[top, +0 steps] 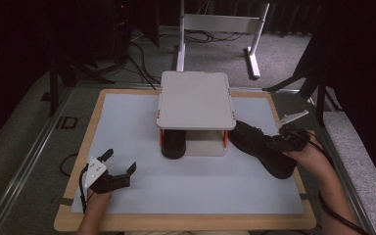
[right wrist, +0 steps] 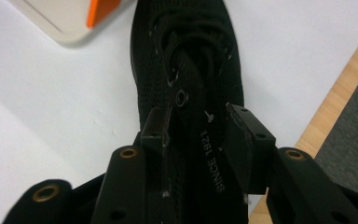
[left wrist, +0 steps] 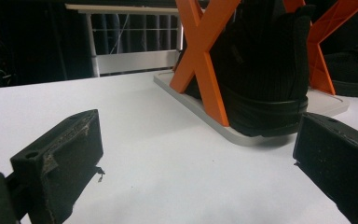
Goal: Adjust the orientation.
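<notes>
On the worktop [top: 127, 122], seen from the high view, a white mat covers most of the wooden board, and a small grey rack [top: 196, 100] with a flat top stands at the middle toward the far edge. A black shoe [top: 174, 142] sits under the rack's top at its left side, heel toward the person. A second shoe [top: 262, 147] lies on the mat just right of the rack, angled toward the near right corner. The right claw [top: 286, 142] is down on this shoe near its heel end, the right hand [top: 308, 154] behind it. The left claw [top: 120, 165] rests low over the near left part of the mat, well apart from the rack, its jaws spread with nothing between them; the left hand [top: 95, 198] holds it from below.

From the left gripper view, the two black jaws stand wide apart over bare mat. Ahead, the shoe in the rack [left wrist: 261, 70] stands on the grey base plate [left wrist: 182, 93] between orange X-shaped side frames [left wrist: 200, 56]. The other shoe [left wrist: 354, 77] shows at the far right.

From the right gripper view, the jaws are clenched on the shoe's tongue and collar [right wrist: 200, 135], one on each side of a strip printed "SINCE 1921". The shoe's toe [right wrist: 186, 28] points away, near a corner of the rack's base [right wrist: 70, 21]. The board's wooden edge [right wrist: 335, 112] runs at the right.
</notes>
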A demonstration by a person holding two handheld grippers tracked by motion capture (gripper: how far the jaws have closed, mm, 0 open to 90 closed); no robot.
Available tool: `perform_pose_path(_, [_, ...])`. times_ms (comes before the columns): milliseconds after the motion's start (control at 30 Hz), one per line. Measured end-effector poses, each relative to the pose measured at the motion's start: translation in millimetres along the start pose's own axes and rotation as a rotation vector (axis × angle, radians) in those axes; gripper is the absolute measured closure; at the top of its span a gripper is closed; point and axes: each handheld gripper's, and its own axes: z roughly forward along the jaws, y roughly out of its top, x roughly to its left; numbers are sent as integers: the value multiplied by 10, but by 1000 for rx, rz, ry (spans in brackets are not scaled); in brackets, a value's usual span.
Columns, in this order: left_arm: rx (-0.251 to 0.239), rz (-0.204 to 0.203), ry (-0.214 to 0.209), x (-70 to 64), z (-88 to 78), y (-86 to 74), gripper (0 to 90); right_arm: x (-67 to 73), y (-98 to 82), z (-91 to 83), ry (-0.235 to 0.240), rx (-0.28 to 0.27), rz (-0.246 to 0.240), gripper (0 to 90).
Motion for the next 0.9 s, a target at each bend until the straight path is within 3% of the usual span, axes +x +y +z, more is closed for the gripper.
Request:
perform_pose_path(267, [-3, -2, -1, 2, -5, -1, 17, -38, -205, -239, 32, -192, 65, 516])
perform_pose_path(367, [-4, -5, -1, 4, -4, -1, 17, -47, -332, -322, 27, -289, 92, 512])
perform_pose_path(567, [-5, -7, 0, 4, -4, -2, 17, -37, -511, -421, 5, -399, 113, 510])
perform_pose_path(867, [-5, -12, -2, 10, -4, -1, 17, -9, -742, -432, 15, -464, 145, 463])
perform_pose_path(900, [-5, -12, -2, 10, -4, -2, 17, -9, -781, -418, 36, -471, 149, 451])
